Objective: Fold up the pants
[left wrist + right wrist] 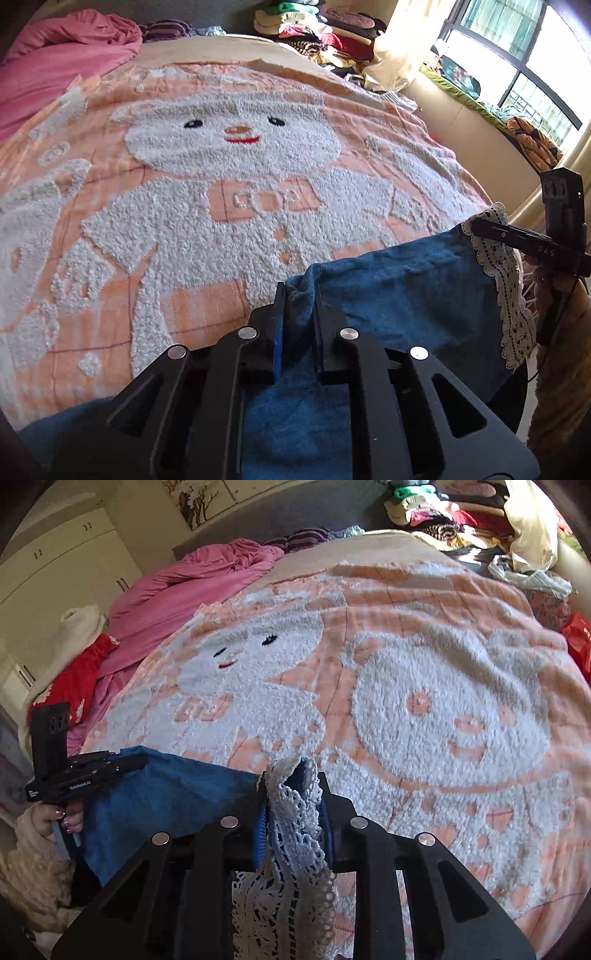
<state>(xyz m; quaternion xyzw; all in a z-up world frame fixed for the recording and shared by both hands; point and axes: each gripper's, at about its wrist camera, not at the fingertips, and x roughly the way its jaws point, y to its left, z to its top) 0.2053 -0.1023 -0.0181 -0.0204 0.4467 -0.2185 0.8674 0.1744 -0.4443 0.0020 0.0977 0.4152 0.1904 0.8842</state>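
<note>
Blue pants (399, 291), white lace trim (295, 819), stretched at the bed's (221, 184) near edge. Left gripper (299, 295) jaws clamped on blue cloth; right gripper (291, 786) jaws clamped on the lace.

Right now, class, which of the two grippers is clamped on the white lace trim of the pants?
The right gripper: white lace trim bunches between its fingers. The left gripper pinches only plain blue cloth of the pants.

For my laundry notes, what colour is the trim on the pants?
White lace trim on blue pants, clearest in the right wrist view.
</note>
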